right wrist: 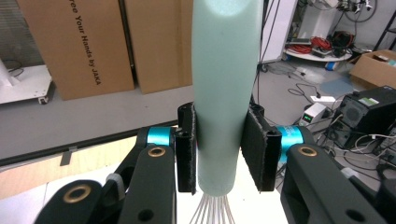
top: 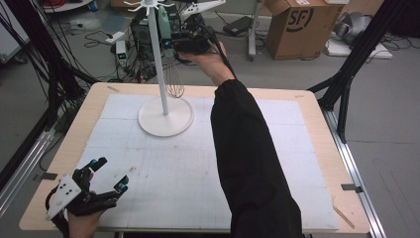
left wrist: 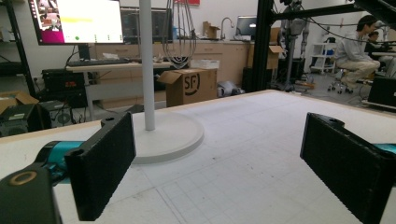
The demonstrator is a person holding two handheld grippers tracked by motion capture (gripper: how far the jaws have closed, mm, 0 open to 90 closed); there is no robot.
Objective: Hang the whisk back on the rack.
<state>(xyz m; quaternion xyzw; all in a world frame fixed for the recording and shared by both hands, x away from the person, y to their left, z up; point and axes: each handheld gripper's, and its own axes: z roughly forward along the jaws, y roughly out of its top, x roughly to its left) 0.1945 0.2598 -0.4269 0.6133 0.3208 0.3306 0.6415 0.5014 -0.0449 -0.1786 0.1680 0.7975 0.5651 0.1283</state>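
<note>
White table mat [top: 198, 173]; right gripper [right wrist: 219, 149] clamping whisk [right wrist: 224, 93], left gripper [left wrist: 215, 158] wide, empty

Grey floor [top: 391, 129] around a pale wooden tabletop [top: 317, 106] with a white gridded mat [top: 198, 168]. Cardboard boxes [top: 297, 27], cables and electronics [top: 131, 42] beyond the far edge. Black frame struts [top: 354, 57] at right. Farther off, lit monitor [left wrist: 77, 21], wooden cabinets [left wrist: 229, 58], seated person [left wrist: 357, 49].

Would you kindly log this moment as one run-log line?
right hand-held gripper: shut on whisk handle, beside stand pole | left hand-held gripper: open, empty, low over table | whisk: upright, wires down
</note>
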